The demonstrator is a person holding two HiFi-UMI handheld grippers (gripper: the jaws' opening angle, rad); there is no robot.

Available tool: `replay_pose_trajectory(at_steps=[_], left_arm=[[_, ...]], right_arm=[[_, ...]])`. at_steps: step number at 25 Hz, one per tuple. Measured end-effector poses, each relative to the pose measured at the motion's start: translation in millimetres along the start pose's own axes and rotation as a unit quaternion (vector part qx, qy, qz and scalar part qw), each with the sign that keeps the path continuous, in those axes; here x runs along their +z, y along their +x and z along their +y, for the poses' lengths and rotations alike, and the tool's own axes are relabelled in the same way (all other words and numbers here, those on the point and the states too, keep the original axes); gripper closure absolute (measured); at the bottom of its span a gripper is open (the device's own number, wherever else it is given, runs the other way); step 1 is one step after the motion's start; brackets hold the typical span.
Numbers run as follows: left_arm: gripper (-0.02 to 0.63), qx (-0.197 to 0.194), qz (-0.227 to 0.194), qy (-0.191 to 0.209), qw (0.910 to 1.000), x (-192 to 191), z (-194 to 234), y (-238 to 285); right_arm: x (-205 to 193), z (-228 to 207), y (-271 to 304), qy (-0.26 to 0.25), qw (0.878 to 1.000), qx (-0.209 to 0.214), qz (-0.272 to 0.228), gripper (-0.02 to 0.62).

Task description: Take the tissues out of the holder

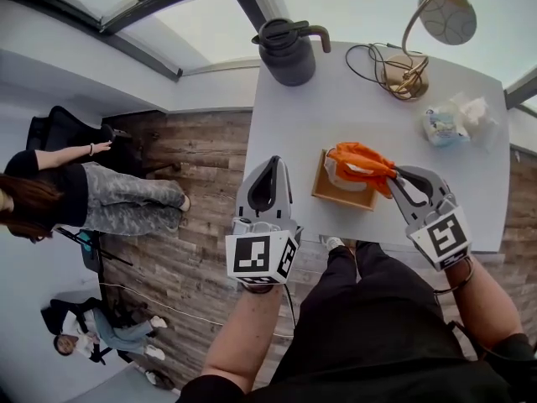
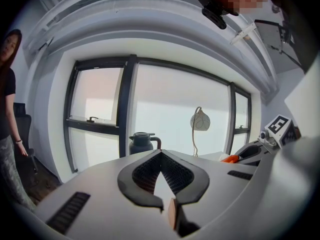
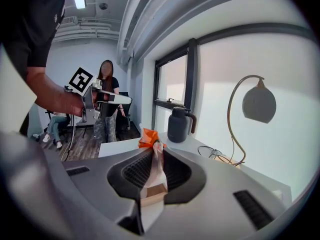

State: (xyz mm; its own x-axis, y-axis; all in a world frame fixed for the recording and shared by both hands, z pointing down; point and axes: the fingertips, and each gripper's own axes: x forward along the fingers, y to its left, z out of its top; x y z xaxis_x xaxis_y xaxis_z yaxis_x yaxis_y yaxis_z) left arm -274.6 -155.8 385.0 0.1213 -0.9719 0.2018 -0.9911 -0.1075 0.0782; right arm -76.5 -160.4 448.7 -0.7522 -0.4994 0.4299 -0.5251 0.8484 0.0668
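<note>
A shallow wooden holder point(image 1: 336, 193) sits near the front edge of the white table point(image 1: 294, 133). An orange and white tissue pack point(image 1: 357, 159) rises out of it. My right gripper point(image 1: 396, 179) is shut on the pack's right end. In the right gripper view the pack point(image 3: 152, 166) runs pinched between the two pads, with its orange end point(image 3: 148, 138) sticking out past the tips. My left gripper point(image 1: 273, 163) hangs at the table's left front corner, left of the holder and clear of it. It is shut, with nothing between its tips point(image 2: 161, 153).
A dark jug point(image 1: 287, 53) stands at the table's back left. A gold lamp point(image 1: 415, 57) with its cable is at the back right, and a clear plastic packet point(image 1: 457, 120) lies on the right. A person point(image 1: 92, 196) stands on the wooden floor to the left.
</note>
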Motion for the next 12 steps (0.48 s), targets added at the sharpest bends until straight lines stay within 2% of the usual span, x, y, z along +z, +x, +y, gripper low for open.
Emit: replay_pose_trajectory(at_steps=[4,12], left_arm=[[0.603,-0.001,-0.013,0.008,0.9999,15,-4,0],[0.603,0.004,-0.029,0.015,0.9995,41,-9,-8]], right_arm=[[8,-4,-4,-0.015,1.0,-0.007,-0.002,0.538],[23,-13,-15,-0.012,1.0,-0.012,-0.017,0.538]])
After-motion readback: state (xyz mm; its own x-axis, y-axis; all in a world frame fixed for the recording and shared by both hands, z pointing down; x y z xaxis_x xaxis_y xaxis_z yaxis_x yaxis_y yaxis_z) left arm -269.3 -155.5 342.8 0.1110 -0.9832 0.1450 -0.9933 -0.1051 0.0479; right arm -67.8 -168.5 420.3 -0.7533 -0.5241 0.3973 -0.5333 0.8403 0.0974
